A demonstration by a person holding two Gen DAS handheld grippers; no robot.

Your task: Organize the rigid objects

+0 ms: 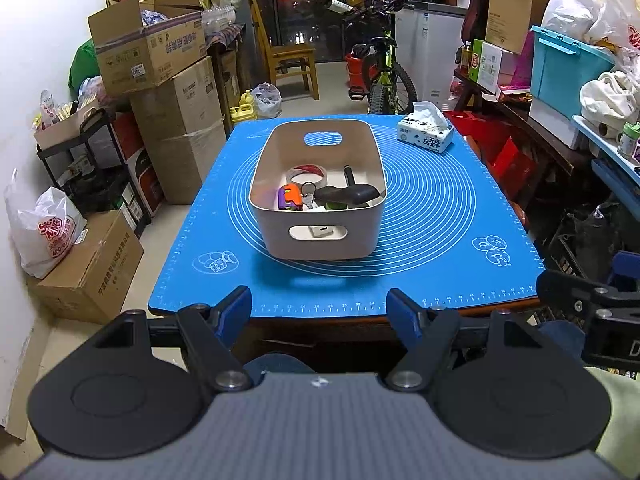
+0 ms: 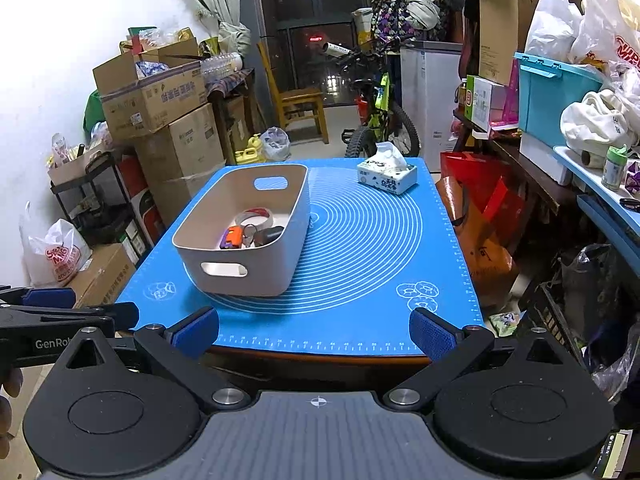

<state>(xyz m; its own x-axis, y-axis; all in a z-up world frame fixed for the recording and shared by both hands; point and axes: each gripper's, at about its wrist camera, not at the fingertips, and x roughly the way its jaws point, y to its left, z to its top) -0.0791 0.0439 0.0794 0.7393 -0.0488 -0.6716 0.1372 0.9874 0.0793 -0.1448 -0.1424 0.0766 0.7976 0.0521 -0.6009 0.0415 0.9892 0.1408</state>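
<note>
Two tongs, left tongs and right tongs, gape empty; one bin.

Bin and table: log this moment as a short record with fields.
surface: blue mat over the table
bin: white bin with handle cut-outs, on the mat
bin contents: tape roll, orange item, keys, black object
outside bin: tissue pack at the far right of the mat
left gripper: open, empty, short of the table
right gripper: open, empty

Bright overhead room light, a soft shadow by the bin, strong fisheye bending at slightly blurred edges.
</note>
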